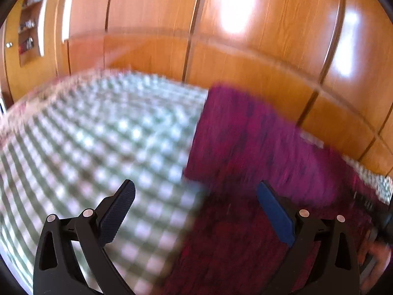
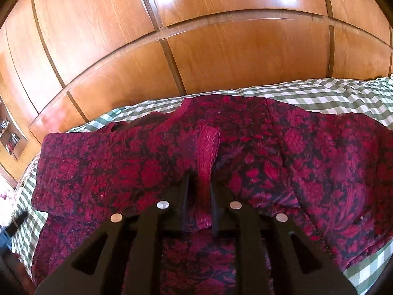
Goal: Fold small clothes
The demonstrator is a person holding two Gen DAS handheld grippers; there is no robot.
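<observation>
A dark red and black floral garment [image 2: 152, 167] lies spread on a green and white checked bed cover [image 2: 319, 93]. My right gripper [image 2: 200, 184] is shut on a fold of the garment near its lace-trimmed neckline [image 2: 208, 145] and holds it slightly raised. In the blurred left wrist view the garment [image 1: 245, 159] fills the right half. My left gripper [image 1: 195, 196] is open and empty, hovering over the garment's left edge and the checked cover [image 1: 98, 135].
Glossy wooden wardrobe doors [image 2: 196, 36] stand right behind the bed. An open shelf niche [image 1: 29, 29] with small items is at the far left. A person's hand [image 1: 375, 253] shows at the left view's lower right.
</observation>
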